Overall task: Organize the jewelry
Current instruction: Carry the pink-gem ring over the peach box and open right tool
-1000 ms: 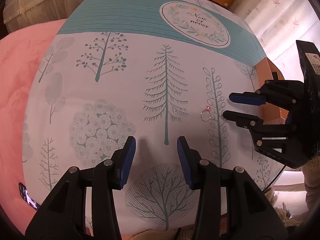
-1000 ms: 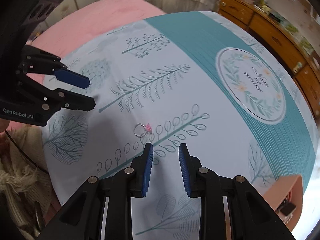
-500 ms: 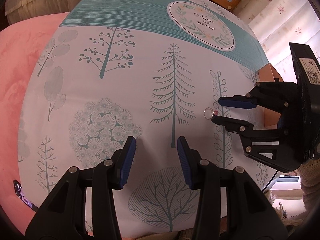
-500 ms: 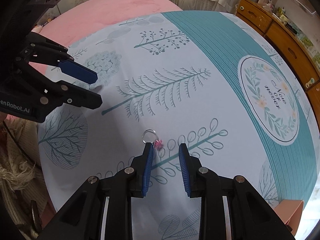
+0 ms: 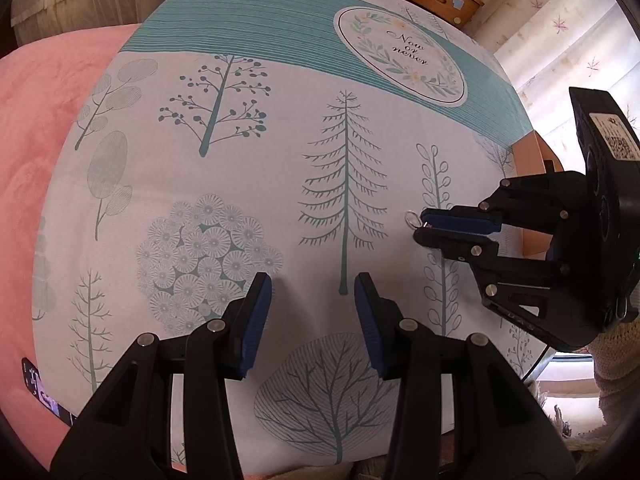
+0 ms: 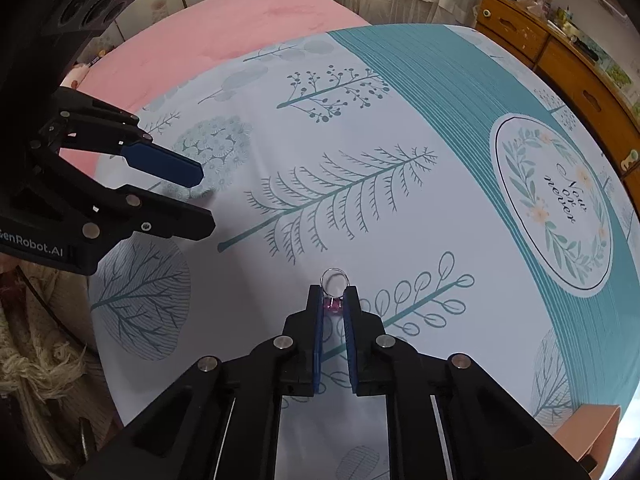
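A small silver ring [image 6: 334, 280] with a pink stone lies on the tree-print tablecloth [image 6: 360, 140]. My right gripper [image 6: 333, 298] has closed its blue pads on the ring's stone end; the silver loop sticks out past the tips. In the left wrist view the ring [image 5: 412, 217] shows at the tips of the right gripper [image 5: 422, 227]. My left gripper [image 5: 309, 290] is open and empty, low over the cloth to the left of the ring. It also shows in the right wrist view [image 6: 202, 202].
An orange-brown box [image 5: 534, 200] sits at the table's right edge, behind the right gripper, and shows in the right wrist view [image 6: 588, 428]. A pink bed [image 5: 36, 140] lies left of the table. Wooden drawers [image 6: 560, 52] stand beyond the far edge.
My right gripper moved forward to the ring and closed its jaws on the ring's stone end. My left gripper stayed open and nearly still.
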`<action>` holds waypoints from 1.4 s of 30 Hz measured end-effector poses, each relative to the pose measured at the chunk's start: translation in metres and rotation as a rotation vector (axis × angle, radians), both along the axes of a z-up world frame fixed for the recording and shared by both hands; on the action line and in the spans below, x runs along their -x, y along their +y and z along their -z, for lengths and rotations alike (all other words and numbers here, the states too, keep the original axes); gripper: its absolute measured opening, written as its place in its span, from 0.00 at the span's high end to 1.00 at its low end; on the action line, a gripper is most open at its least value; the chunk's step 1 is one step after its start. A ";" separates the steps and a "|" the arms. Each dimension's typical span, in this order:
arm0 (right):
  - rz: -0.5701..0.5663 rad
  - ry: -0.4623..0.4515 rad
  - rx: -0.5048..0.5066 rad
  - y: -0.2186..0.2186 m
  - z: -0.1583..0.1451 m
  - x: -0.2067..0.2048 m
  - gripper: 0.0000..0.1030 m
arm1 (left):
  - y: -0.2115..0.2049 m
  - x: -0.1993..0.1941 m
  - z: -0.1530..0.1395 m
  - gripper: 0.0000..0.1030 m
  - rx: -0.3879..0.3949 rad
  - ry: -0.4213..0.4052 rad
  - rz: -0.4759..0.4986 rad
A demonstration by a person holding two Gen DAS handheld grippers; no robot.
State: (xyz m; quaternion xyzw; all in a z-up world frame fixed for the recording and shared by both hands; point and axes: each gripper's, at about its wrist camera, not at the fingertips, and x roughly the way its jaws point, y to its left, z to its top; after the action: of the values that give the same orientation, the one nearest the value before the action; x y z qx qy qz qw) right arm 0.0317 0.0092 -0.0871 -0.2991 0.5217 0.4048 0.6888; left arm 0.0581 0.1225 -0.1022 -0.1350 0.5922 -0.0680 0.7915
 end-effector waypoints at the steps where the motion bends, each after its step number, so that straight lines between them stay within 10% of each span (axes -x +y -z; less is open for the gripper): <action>1: 0.006 0.000 0.000 -0.001 0.000 0.002 0.91 | -0.001 0.001 -0.001 0.61 -0.001 -0.003 0.001; 35: 0.738 -0.184 -0.268 -0.224 -0.140 0.116 0.91 | -0.151 0.038 -0.113 0.61 -0.085 -0.314 0.325; 42: 0.945 -0.206 -0.280 -0.276 -0.149 0.101 0.91 | -0.192 0.005 -0.140 0.36 -0.078 -0.383 0.351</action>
State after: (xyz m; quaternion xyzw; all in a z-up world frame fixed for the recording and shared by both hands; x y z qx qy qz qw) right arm -0.0688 -0.2671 0.0623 0.0267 0.4701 0.0831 0.8783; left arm 0.0529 -0.0696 0.0381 0.0157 0.4482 -0.2056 0.8698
